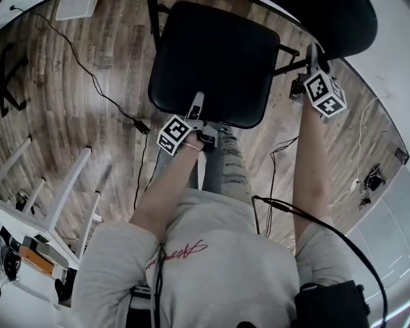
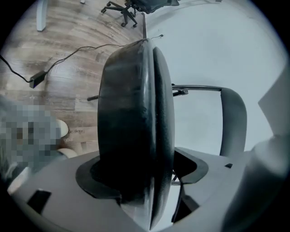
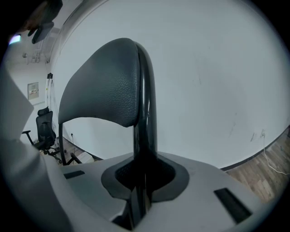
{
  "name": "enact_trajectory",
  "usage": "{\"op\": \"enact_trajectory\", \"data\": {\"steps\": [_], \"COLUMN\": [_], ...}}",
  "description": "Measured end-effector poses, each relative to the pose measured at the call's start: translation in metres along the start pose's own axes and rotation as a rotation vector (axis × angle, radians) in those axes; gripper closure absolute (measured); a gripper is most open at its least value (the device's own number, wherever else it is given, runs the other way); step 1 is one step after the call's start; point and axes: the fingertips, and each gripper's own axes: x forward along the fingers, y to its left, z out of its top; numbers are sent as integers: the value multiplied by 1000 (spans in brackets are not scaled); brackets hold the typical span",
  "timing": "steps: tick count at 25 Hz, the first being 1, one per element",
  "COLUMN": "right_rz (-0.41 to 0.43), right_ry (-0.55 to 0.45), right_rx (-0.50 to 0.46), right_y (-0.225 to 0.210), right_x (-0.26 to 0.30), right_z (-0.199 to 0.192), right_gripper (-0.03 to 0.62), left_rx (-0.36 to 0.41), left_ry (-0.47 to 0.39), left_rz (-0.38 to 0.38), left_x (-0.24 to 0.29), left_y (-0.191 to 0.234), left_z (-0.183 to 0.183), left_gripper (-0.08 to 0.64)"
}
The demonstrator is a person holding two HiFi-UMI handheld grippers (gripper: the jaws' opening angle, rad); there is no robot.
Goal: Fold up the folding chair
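The folding chair's black padded seat (image 1: 214, 61) fills the top middle of the head view, with its dark backrest (image 1: 336, 22) at the top right. My left gripper (image 1: 196, 106) is shut on the seat's near edge. In the left gripper view that thick seat edge (image 2: 136, 113) stands upright between the jaws of the left gripper (image 2: 140, 181). My right gripper (image 1: 311, 56) is shut on the backrest's black frame tube (image 3: 144, 131). The tube runs up between the jaws of the right gripper (image 3: 142, 186), beside the grey backrest pad (image 3: 102, 86).
A black cable (image 1: 96, 83) with a power brick (image 1: 142, 125) trails over the wooden floor left of the chair. White rack legs (image 1: 67, 186) stand at the lower left. An office chair (image 2: 124, 9) sits far off by the white wall (image 3: 217, 68). The person's jeans-clad legs (image 1: 221, 166) are just below the seat.
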Motion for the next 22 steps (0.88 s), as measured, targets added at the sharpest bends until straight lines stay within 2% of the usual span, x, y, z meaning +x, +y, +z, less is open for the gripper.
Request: {"op": "enact_trajectory", "data": {"steps": [7, 11, 17, 22], "right_rz": [31, 41, 21, 12], "right_ry": [-24, -18, 18, 57], "right_rx": [-19, -27, -8, 8], "right_y": [-9, -14, -21, -28], "right_x": [23, 57, 103, 126], "right_z": [42, 67, 94, 105], "right_gripper": [548, 548, 548, 548], "left_rx": [-75, -99, -104, -95], "left_ry": [-30, -70, -131, -113], "left_rz": [222, 305, 330, 318], "left_x": [10, 30, 51, 65], "left_y": [-77, -124, -179, -203], "left_z": [-12, -6, 6, 9], "left_gripper": [173, 175, 215, 249]}}
